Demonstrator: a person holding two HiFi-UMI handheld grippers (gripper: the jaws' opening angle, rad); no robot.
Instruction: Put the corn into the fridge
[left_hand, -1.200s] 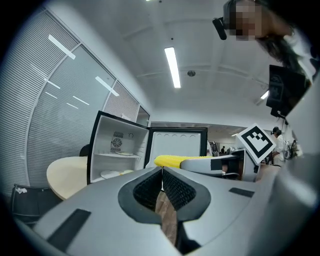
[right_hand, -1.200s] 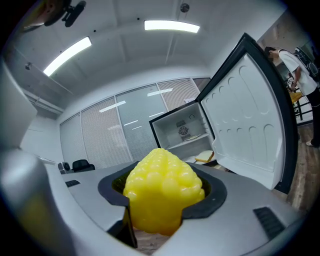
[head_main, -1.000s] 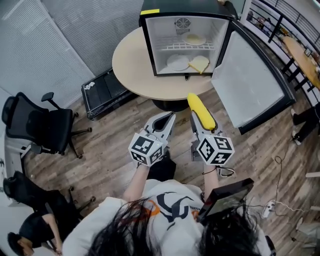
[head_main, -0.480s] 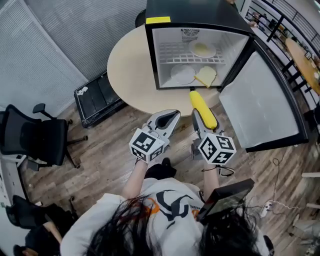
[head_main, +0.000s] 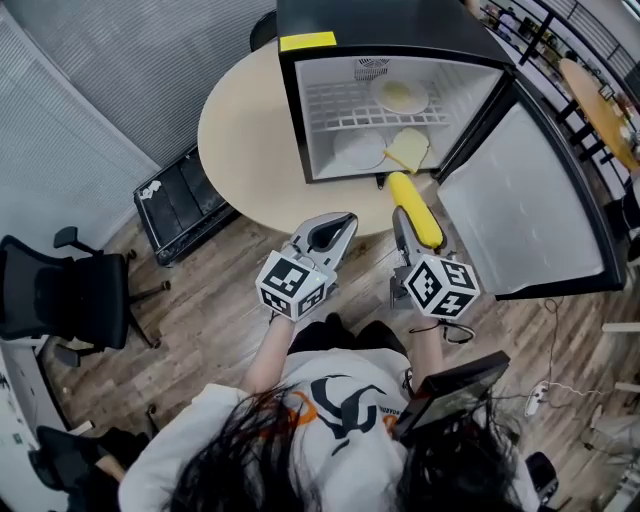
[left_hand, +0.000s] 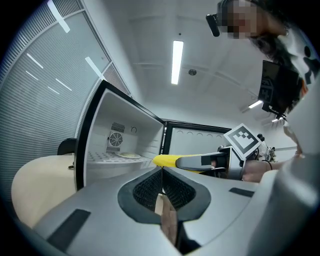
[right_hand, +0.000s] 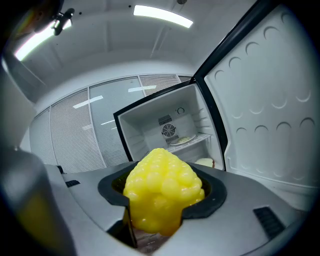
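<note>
A yellow corn cob (head_main: 414, 208) sticks out forward from my right gripper (head_main: 416, 236), which is shut on it; its tip is just short of the fridge's lower front edge. In the right gripper view the corn (right_hand: 162, 192) fills the gap between the jaws. The black mini fridge (head_main: 380, 28) stands on a round table with its door (head_main: 535, 200) swung open to the right. My left gripper (head_main: 343, 222) is beside the right one, shut and empty, over the table's edge. The left gripper view shows the corn (left_hand: 167, 160) beside the fridge (left_hand: 125, 135).
Inside the fridge a plate (head_main: 400, 97) sits on the wire shelf, and another plate (head_main: 358, 150) and a pale slice (head_main: 408, 148) lie on the bottom. The beige round table (head_main: 240, 125) carries the fridge. A black case (head_main: 185, 195) and an office chair (head_main: 70, 300) stand at the left.
Both grippers have moved forward towards the fridge, the corn still held. The corn's tip has gone from over the floor to the table's edge by the fridge opening.
</note>
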